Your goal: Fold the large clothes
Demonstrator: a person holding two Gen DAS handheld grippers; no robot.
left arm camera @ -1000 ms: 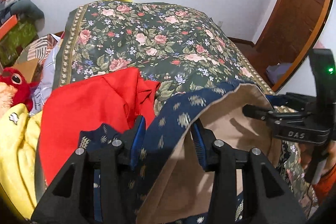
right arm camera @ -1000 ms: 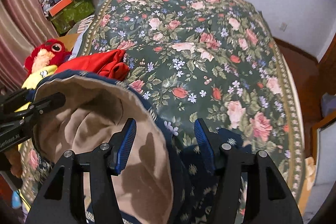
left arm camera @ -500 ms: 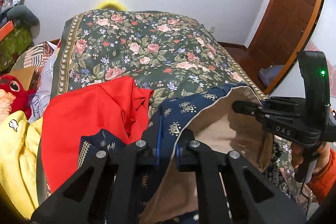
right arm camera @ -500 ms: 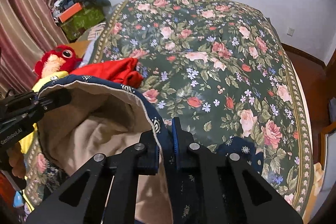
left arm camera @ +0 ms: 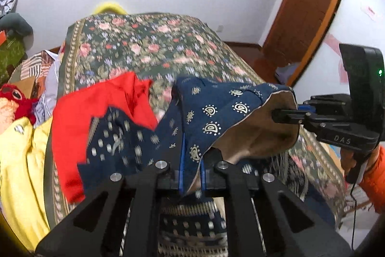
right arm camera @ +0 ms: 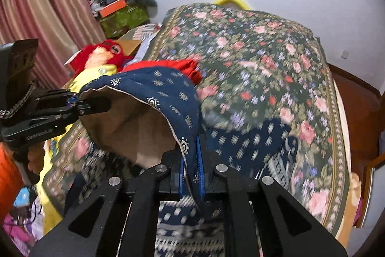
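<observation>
A large navy garment [left arm camera: 216,107] with pale paisley print and a tan lining hangs lifted over the floral bed. My left gripper [left arm camera: 191,175] is shut on its edge, near the bottom centre of the left wrist view. My right gripper [right arm camera: 191,175] is shut on the same edge further along; the garment [right arm camera: 163,90] arches between the two. The right gripper also shows in the left wrist view [left arm camera: 286,113], the left gripper in the right wrist view [right arm camera: 96,104]. The rest of the cloth trails on the bed below.
A red garment [left arm camera: 96,112] lies on the floral bedspread [left arm camera: 156,49]. Yellow cloth [left arm camera: 21,160] and a red plush toy [right arm camera: 103,54] sit at the bed's left side. Boxes [right arm camera: 122,16] stand by the curtain. A wooden door [left arm camera: 310,4] is at right.
Both grippers went from open around the garment's edge to shut on it, then lifted it higher above the bed.
</observation>
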